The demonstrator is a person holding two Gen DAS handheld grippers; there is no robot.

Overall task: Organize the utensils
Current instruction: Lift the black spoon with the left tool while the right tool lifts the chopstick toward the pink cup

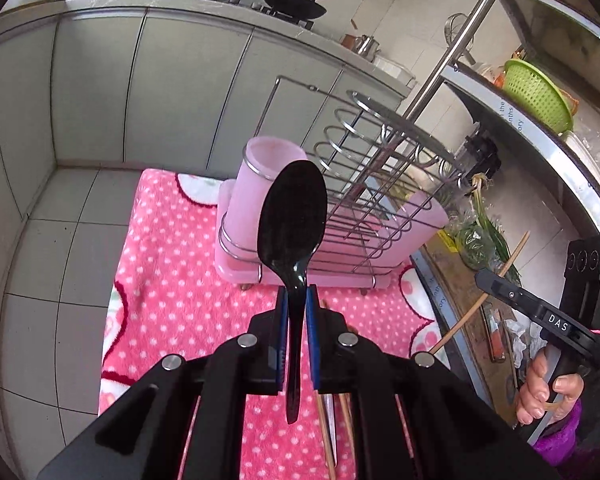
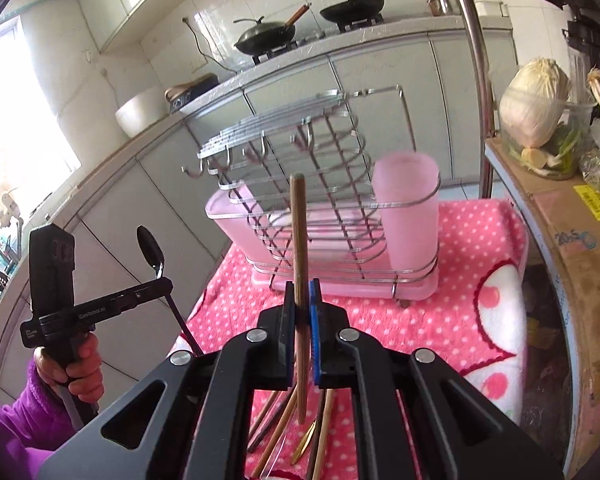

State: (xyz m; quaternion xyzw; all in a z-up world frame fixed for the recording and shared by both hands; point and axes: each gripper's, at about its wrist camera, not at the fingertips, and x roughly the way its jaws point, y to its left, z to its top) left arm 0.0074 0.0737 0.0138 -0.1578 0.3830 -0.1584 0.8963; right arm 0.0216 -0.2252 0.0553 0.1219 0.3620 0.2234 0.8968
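My left gripper [image 1: 297, 300] is shut on a black spoon [image 1: 292, 216], bowl up, held above the pink dotted towel [image 1: 172, 280] in front of the pink cup [image 1: 266, 184] of the wire utensil rack [image 1: 364, 184]. My right gripper [image 2: 302, 296] is shut on a wooden chopstick [image 2: 299, 232], upright, in front of the rack [image 2: 300, 184] and its pink cup [image 2: 408, 208]. Several chopsticks [image 2: 276, 424] lie on the towel [image 2: 440, 312] under it. The left gripper [image 2: 156, 286] with the spoon [image 2: 151, 252] shows at the left of the right wrist view. The right gripper [image 1: 488, 280] shows at the right of the left wrist view.
The towel covers a small table above a tiled floor [image 1: 48, 248]. Cabinets [image 1: 180, 92] with pans [image 1: 296, 2] on a stove stand behind. A shelf with a cardboard box [image 2: 560, 248], cabbage [image 2: 534, 100] and green basket [image 1: 536, 94] is on the right.
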